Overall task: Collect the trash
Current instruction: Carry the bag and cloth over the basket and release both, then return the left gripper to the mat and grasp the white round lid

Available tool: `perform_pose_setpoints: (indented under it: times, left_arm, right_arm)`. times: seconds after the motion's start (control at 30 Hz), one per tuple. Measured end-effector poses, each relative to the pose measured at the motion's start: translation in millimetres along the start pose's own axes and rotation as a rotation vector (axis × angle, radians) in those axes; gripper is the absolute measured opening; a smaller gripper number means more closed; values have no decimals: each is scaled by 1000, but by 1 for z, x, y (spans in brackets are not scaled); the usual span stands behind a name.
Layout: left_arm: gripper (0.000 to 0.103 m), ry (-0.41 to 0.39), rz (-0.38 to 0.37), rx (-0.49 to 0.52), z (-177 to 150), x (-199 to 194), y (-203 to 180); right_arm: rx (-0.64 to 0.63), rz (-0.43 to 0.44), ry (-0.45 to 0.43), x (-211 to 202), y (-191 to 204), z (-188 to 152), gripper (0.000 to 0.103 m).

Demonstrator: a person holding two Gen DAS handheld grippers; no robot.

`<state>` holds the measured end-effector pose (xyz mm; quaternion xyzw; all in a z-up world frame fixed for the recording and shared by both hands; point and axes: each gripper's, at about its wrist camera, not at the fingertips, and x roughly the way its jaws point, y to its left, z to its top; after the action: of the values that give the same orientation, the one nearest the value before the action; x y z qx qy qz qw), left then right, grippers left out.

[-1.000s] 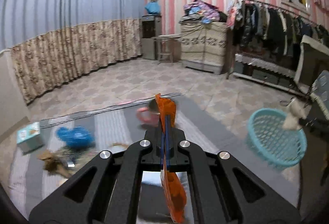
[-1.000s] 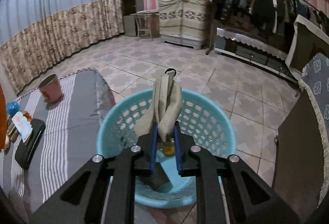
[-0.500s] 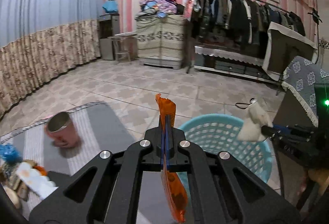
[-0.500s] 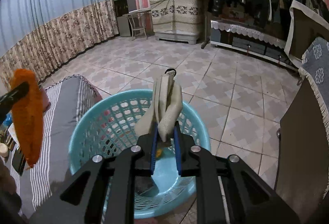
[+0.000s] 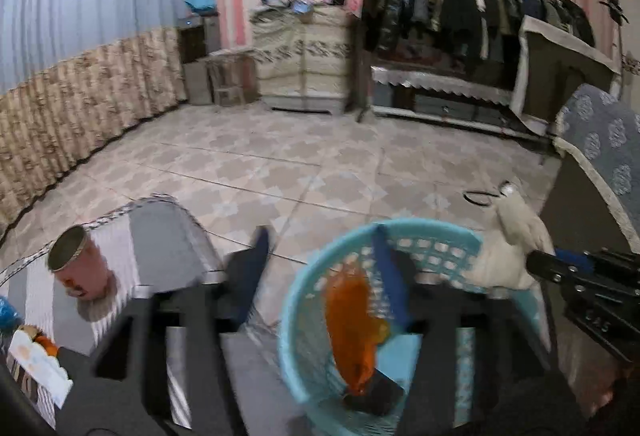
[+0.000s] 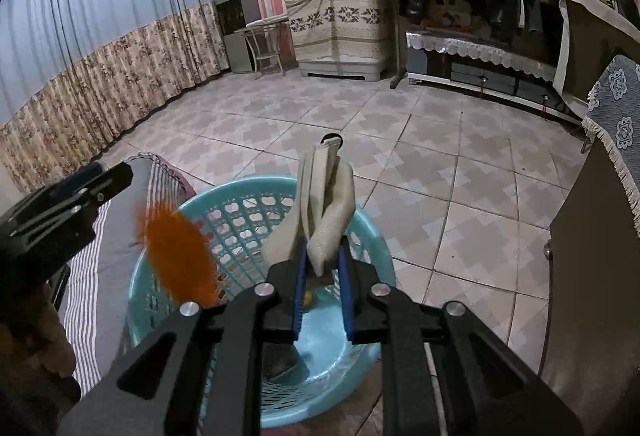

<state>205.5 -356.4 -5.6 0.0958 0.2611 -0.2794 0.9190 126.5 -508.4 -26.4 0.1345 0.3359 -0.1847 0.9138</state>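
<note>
A crinkled translucent orange plastic wrapper (image 5: 356, 328), motion-blurred, hangs loose in the air over the round light-blue perforated plastic basket (image 5: 304, 300), at about six o'clock in the left wrist view; no print on it can be read. Something dark lies on the basket's bottom, too blurred to name. The left gripper (image 5: 320, 268) has its blue-padded fingers spread wide with nothing between them. The right gripper (image 6: 322, 268) is clamped narrowly on a folded cream-white cloth-like piece (image 6: 326, 211), held upright above the basket's far rim. A pink metal-rimmed cup (image 5: 80, 268) lies at nine o'clock on the grey striped mat (image 5: 168, 232).
</note>
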Motion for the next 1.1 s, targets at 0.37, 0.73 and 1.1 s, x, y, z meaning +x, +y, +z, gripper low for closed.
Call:
perform_pose_setpoints:
  times: [0.37, 0.73, 1.1]
  left_arm:
    - [93, -39, 125, -6, -17, -51, 43]
    - [95, -41, 199, -81, -36, -100, 107]
    - [97, -17, 354, -189, -82, -153, 215]
  right_arm:
    - [-61, 47, 2, 6, 31, -8, 19]
    - [-78, -27, -23, 6, 48, -15, 86]
    - [-121, -27, -86, -13, 106, -22, 91]
